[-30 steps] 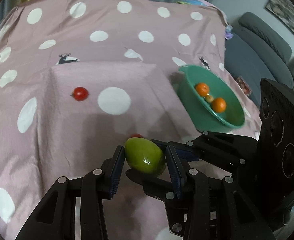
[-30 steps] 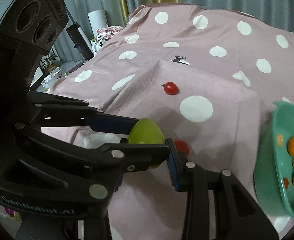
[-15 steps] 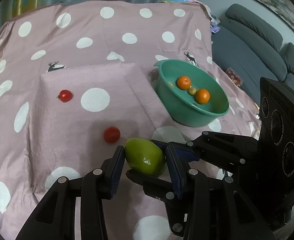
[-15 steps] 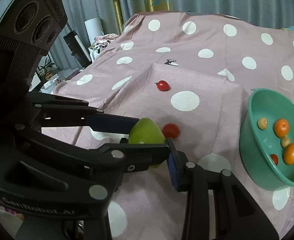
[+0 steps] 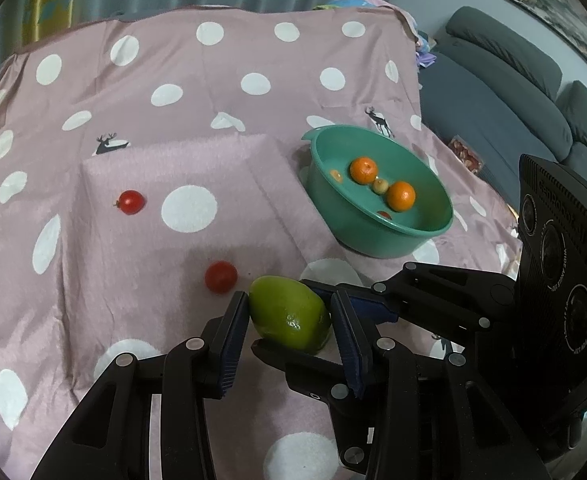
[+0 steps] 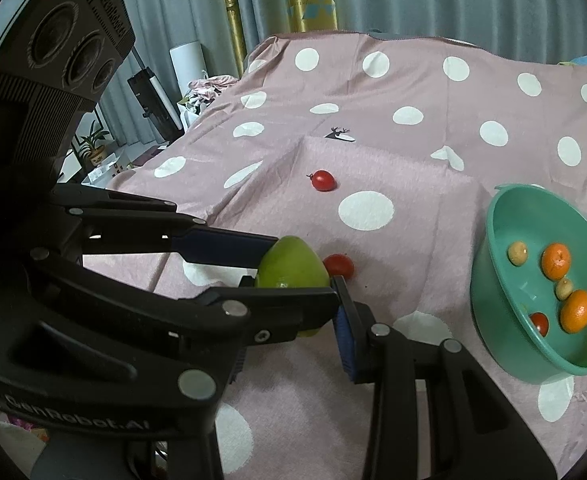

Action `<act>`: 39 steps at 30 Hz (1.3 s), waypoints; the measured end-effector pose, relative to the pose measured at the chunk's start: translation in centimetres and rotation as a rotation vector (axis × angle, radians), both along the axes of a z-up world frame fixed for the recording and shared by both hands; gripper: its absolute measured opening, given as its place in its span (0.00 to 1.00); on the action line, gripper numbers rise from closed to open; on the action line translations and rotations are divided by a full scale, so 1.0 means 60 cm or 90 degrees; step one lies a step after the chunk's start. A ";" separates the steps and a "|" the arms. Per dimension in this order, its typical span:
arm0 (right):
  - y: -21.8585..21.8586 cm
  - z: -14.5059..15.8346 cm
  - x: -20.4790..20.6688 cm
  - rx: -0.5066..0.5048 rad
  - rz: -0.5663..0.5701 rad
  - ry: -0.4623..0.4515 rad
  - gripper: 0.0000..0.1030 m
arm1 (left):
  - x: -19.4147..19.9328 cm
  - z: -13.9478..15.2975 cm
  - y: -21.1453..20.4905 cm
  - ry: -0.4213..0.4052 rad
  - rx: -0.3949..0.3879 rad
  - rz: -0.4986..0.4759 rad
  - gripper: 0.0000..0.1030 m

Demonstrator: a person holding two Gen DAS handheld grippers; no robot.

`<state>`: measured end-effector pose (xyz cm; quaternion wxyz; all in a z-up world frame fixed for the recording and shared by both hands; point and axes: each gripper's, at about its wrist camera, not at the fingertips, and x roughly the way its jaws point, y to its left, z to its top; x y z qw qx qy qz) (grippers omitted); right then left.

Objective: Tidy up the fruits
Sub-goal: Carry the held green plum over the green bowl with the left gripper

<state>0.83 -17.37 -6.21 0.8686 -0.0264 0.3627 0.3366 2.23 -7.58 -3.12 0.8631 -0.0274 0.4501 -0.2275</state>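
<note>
A green mango (image 5: 289, 312) hangs above the pink dotted cloth, held from two sides. My left gripper (image 5: 289, 305) is shut on it, its blue pads pressing the mango's flanks. My right gripper (image 6: 293, 285) reaches in crosswise from the right and is shut on the same mango (image 6: 289, 268). One cherry tomato (image 5: 221, 277) lies on the cloth just beyond the mango, and another (image 5: 132, 202) lies farther back on the left. To the right stands a green bowl (image 5: 445, 216) holding two oranges (image 5: 364, 170), small pale fruits and a tomato (image 6: 539, 323).
The cloth covers a raised square block (image 5: 173, 152) on which the far tomato rests. A grey sofa (image 5: 493, 100) stands beyond the table's right edge. Curtains hang at the back. A white cylinder (image 6: 189, 64) and clutter lie off the left side.
Both grippers have pulled back and slightly up together with the mango. The near tomato has come out from behind the mango, and the whole bowl now shows.
</note>
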 end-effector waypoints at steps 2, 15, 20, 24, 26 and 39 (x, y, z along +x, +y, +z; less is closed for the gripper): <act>-0.001 0.002 0.000 0.000 -0.001 -0.002 0.37 | 0.000 0.002 -0.001 -0.002 0.001 0.000 0.42; -0.005 0.011 0.001 0.005 -0.006 -0.017 0.37 | 0.000 0.014 -0.004 -0.020 0.009 -0.005 0.42; -0.008 0.013 0.001 0.008 -0.007 -0.021 0.37 | -0.001 0.015 -0.006 -0.026 0.014 -0.008 0.42; -0.011 0.015 0.003 0.011 -0.011 -0.024 0.37 | 0.003 0.018 -0.010 -0.029 0.017 -0.011 0.42; -0.013 0.016 0.003 0.013 -0.012 -0.026 0.37 | 0.004 0.020 -0.013 -0.032 0.020 -0.013 0.42; -0.037 0.017 0.003 0.031 -0.035 -0.029 0.37 | 0.012 0.026 -0.049 -0.039 0.044 -0.035 0.42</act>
